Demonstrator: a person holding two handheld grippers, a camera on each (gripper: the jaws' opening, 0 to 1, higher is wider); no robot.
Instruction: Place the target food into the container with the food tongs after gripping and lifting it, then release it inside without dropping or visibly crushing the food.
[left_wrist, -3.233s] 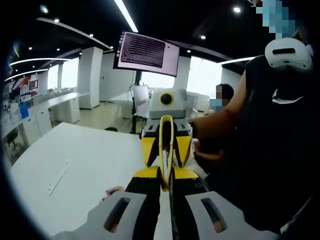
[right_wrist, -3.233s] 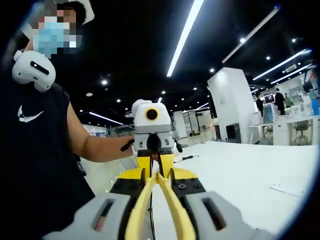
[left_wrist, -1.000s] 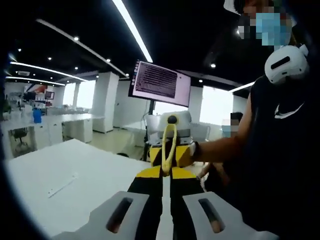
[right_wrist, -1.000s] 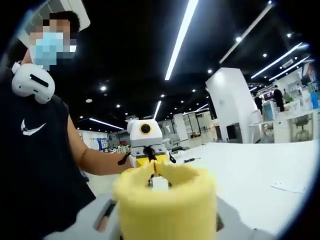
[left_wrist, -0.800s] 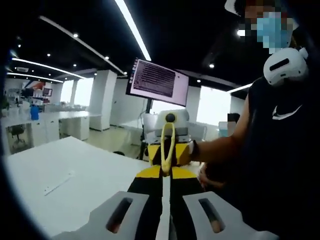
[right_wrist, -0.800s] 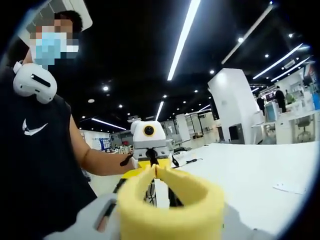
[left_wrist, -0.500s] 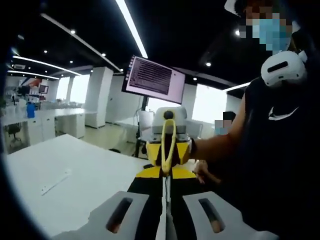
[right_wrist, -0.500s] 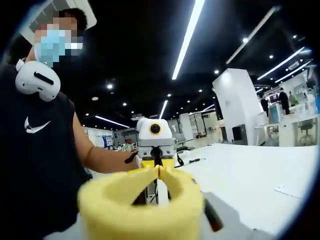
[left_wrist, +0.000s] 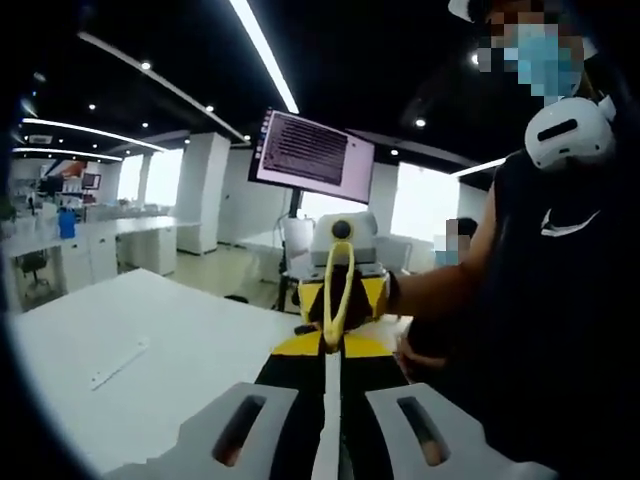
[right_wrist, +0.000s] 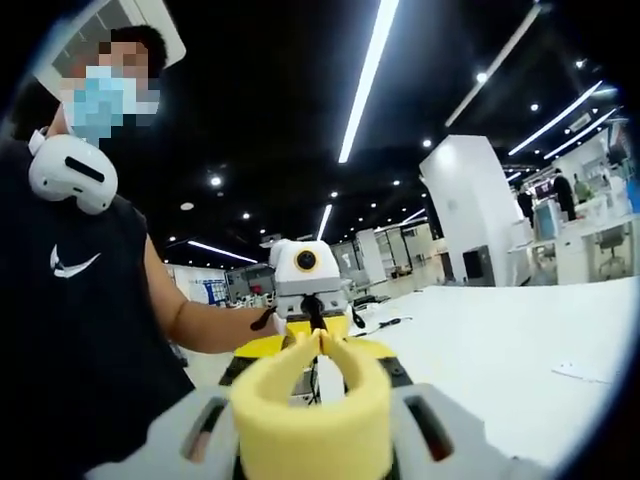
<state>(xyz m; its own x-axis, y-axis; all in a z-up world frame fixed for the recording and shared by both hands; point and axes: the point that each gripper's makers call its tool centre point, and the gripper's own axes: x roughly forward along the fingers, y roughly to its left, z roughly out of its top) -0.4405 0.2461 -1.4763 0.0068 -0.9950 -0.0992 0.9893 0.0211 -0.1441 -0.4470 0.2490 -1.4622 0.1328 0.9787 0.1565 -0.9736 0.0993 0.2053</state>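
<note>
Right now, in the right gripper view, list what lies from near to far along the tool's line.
Right tool shut on yellow foam ring → left tool, facing this way → ceiling light strip overhead. White table runs alongside on the right.

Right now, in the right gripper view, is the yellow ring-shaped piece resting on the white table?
No: the yellow ring-shaped piece sits between the right gripper's fingers, raised above the white table.
</note>
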